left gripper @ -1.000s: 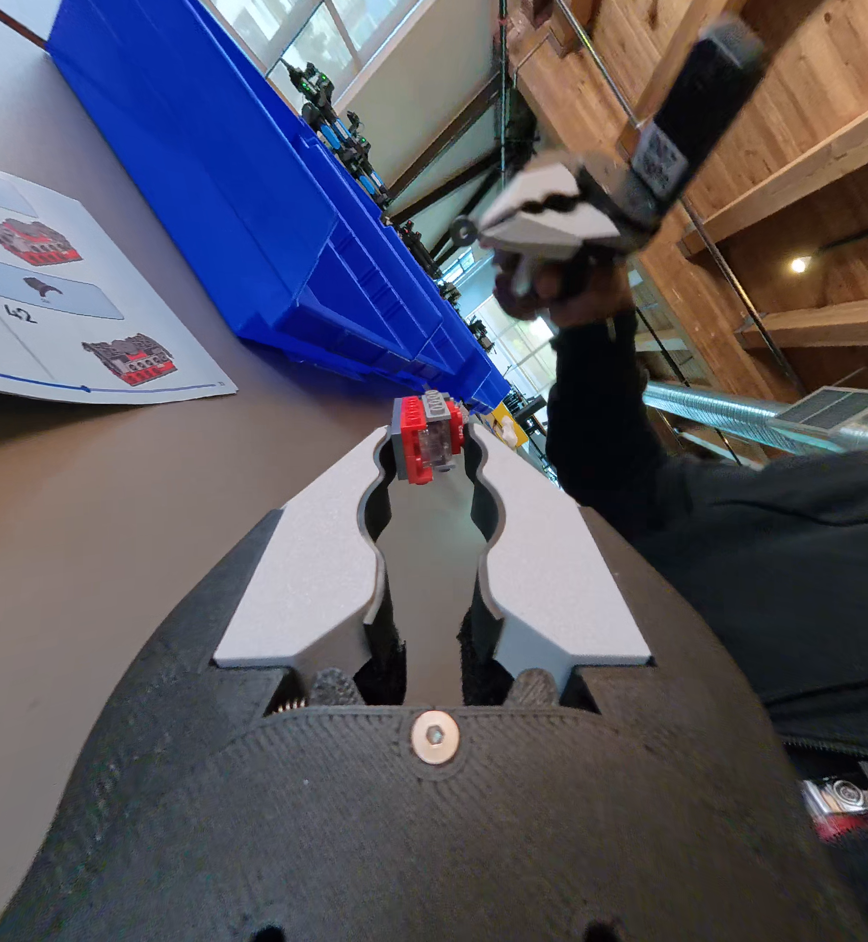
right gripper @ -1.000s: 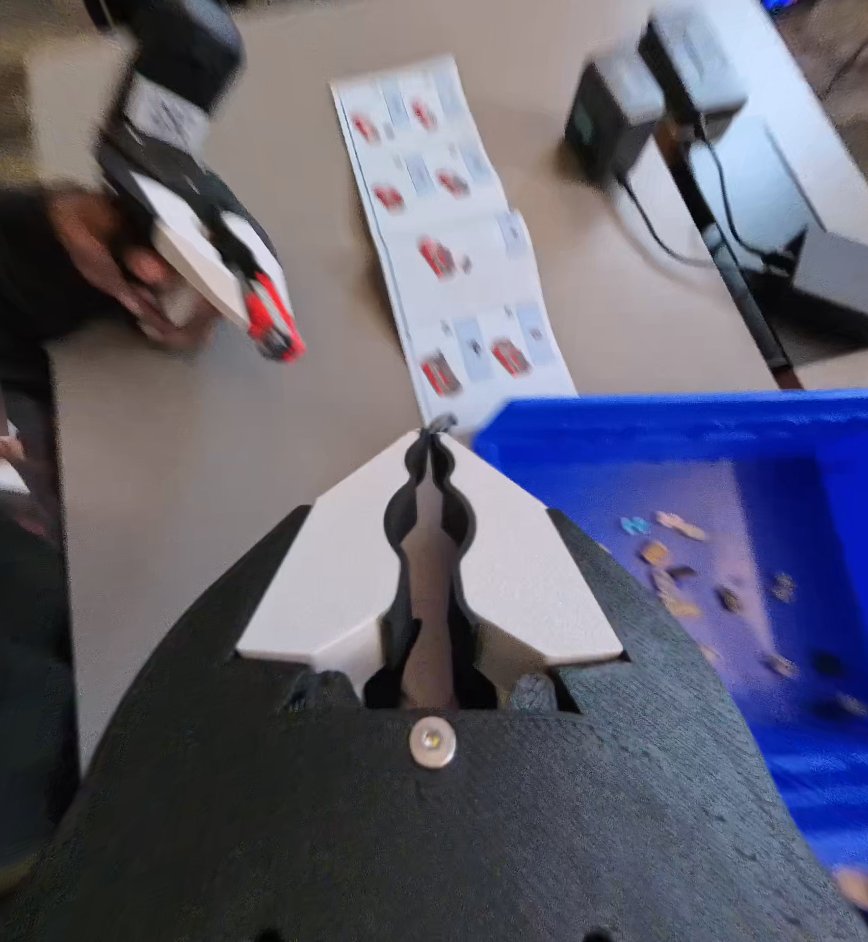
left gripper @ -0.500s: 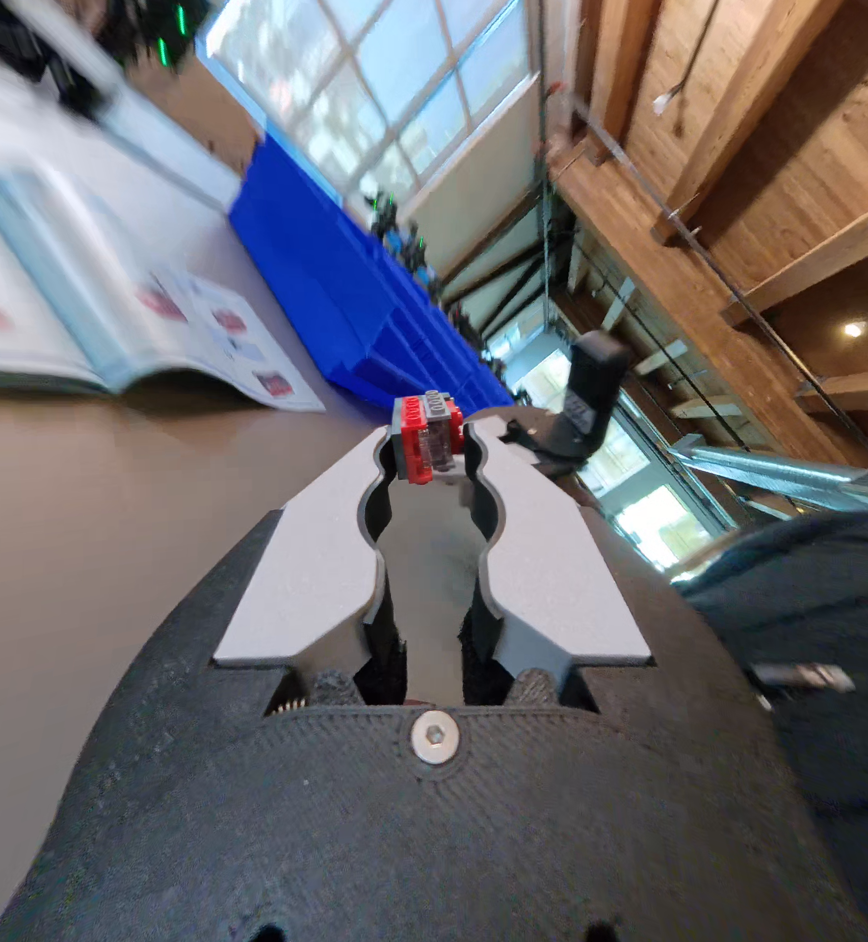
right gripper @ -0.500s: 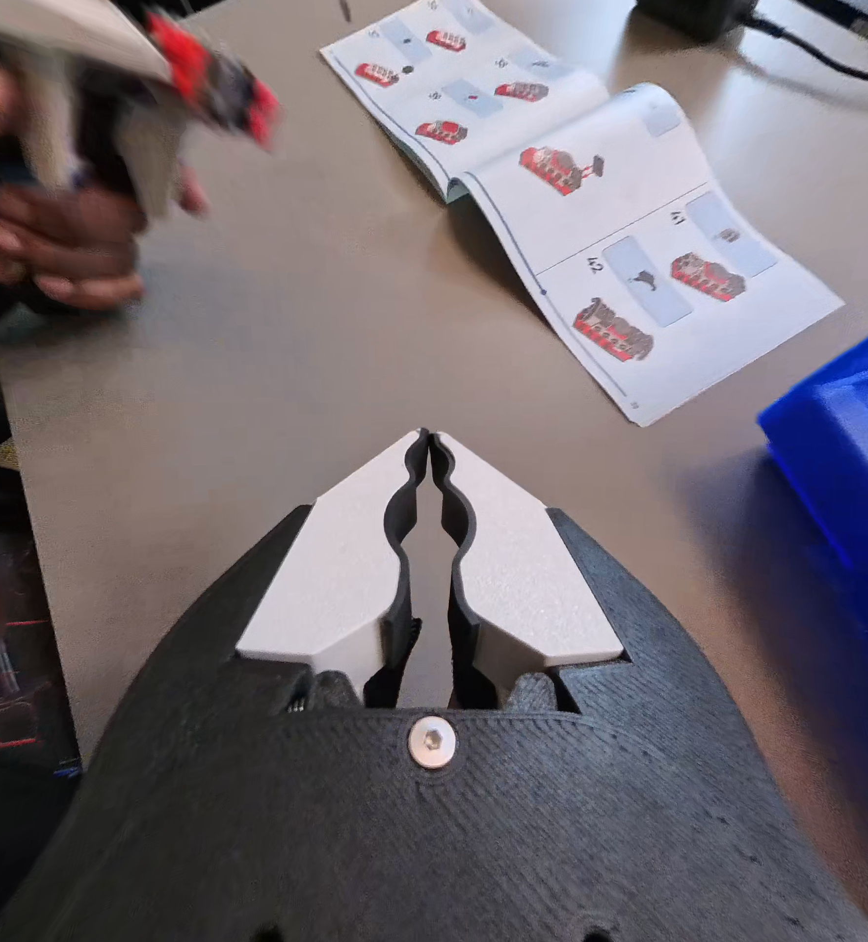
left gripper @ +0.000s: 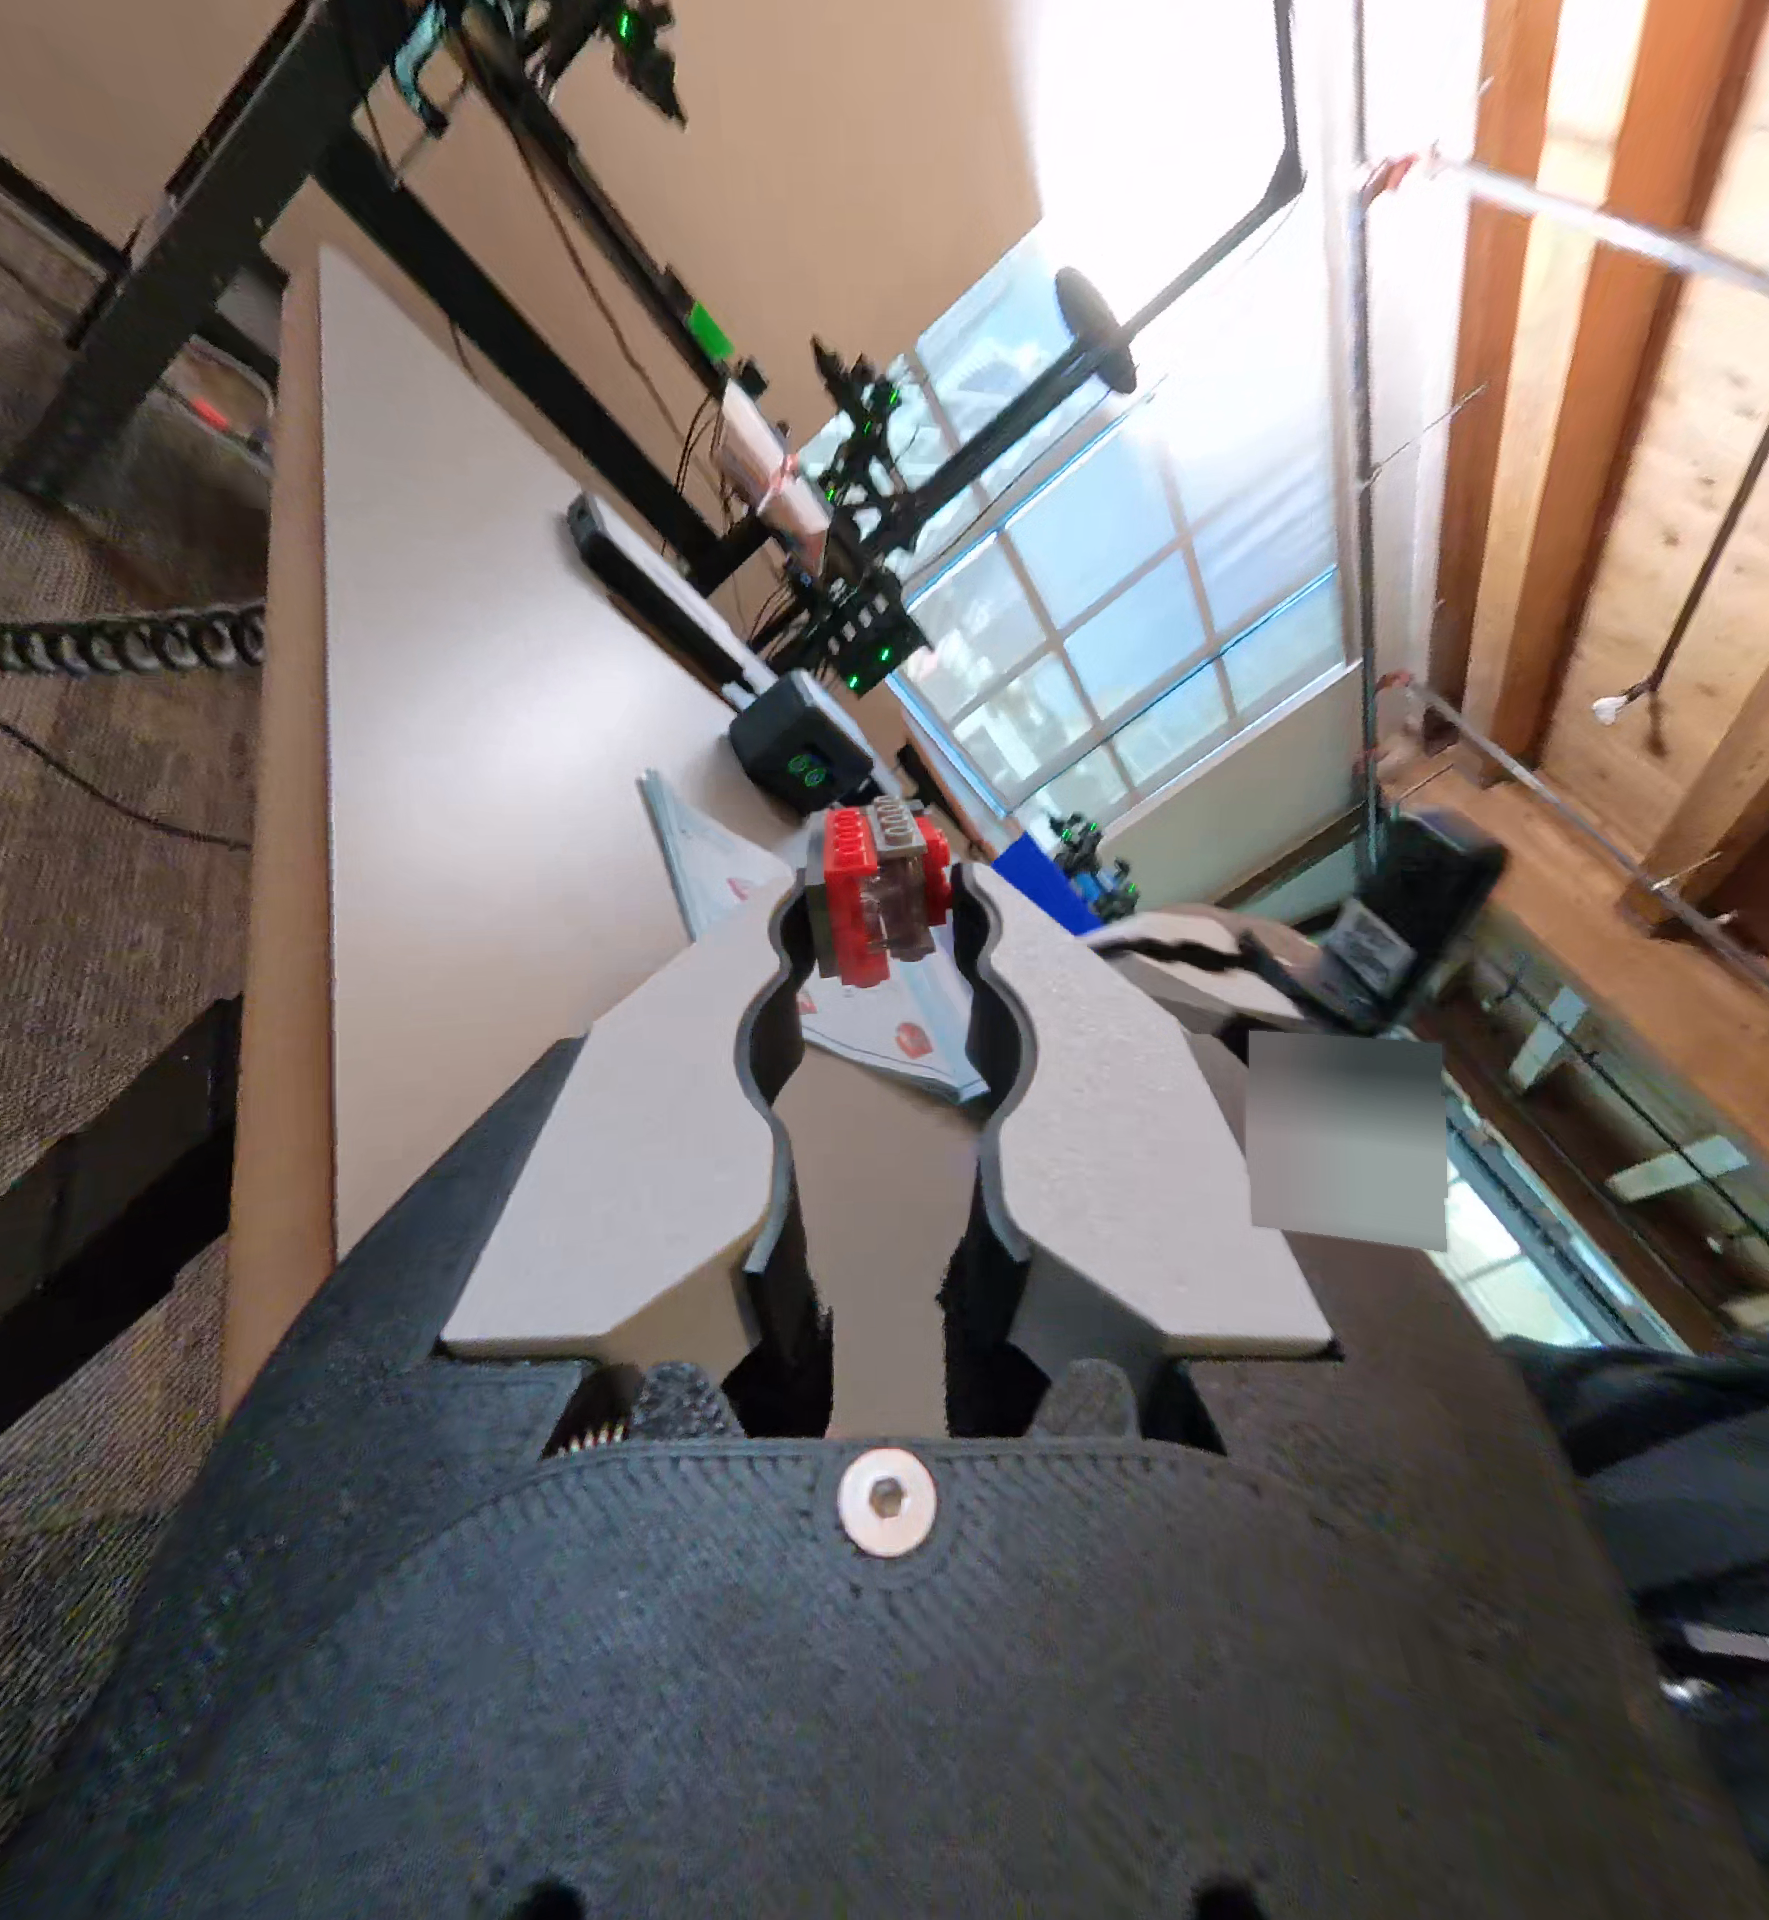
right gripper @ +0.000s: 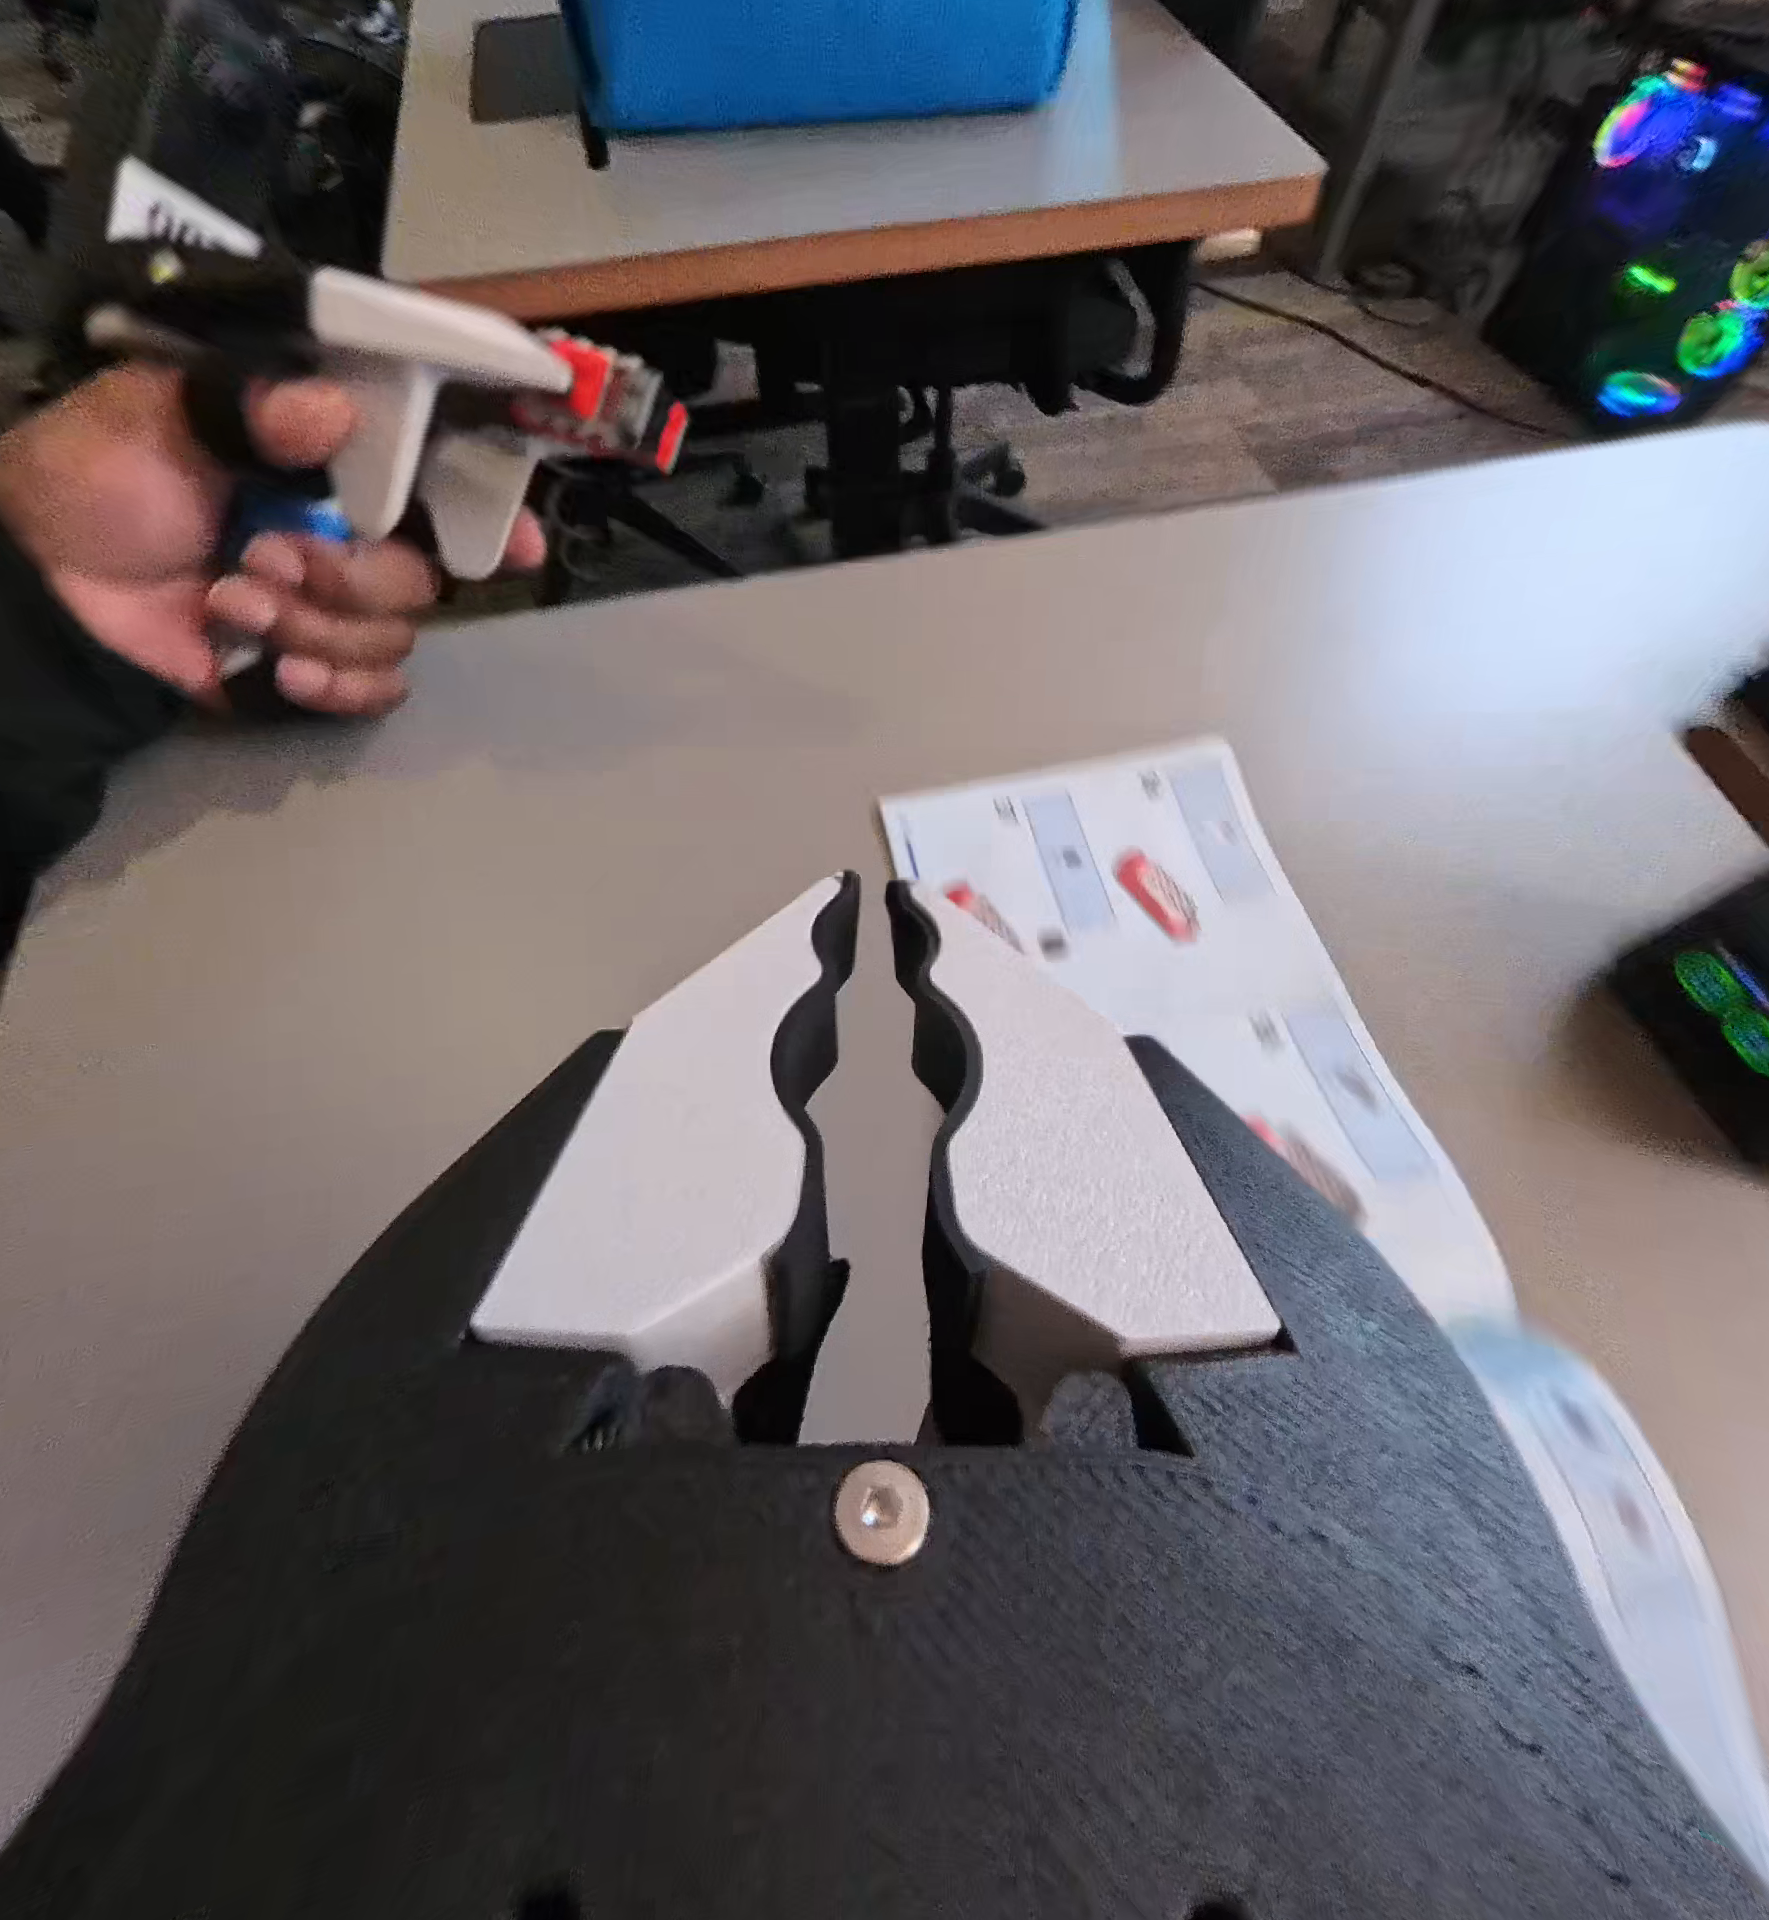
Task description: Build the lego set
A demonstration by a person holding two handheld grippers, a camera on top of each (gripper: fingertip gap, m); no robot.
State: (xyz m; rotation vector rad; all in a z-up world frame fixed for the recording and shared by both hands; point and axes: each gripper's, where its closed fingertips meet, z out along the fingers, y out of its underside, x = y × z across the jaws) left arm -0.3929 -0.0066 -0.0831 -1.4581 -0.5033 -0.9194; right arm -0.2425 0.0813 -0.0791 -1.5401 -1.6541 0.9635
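Observation:
My left gripper point(left gripper: 880, 902) is shut on a small red and grey lego assembly point(left gripper: 864, 904) and holds it in the air above the table. In the right wrist view it shows at the upper left point(right gripper: 568, 379), held by a hand, with the assembly point(right gripper: 615, 400) sticking out of its tips. My right gripper point(right gripper: 869, 885) hangs over the grey table point(right gripper: 392, 987), almost shut, with a thin gap between its tips and nothing seen in it. The open instruction booklet point(right gripper: 1171, 935) lies just to its right; it also shows in the left wrist view point(left gripper: 729, 862).
A black box with green lights point(right gripper: 1753, 997) stands on the table to the right of the booklet, also in the left wrist view point(left gripper: 802, 743). A blue bin point(left gripper: 1041, 868) shows behind the assembly. Beyond the table edge stand another desk point(right gripper: 859, 208), a chair and a lit computer case point(right gripper: 1711, 239). My hands' fingertips stand some 20 centimetres from each other.
Both views have swung round. My right gripper has moved away from the blue bin to beside the booklet, and its tips have parted a little. My left gripper still holds the assembly.

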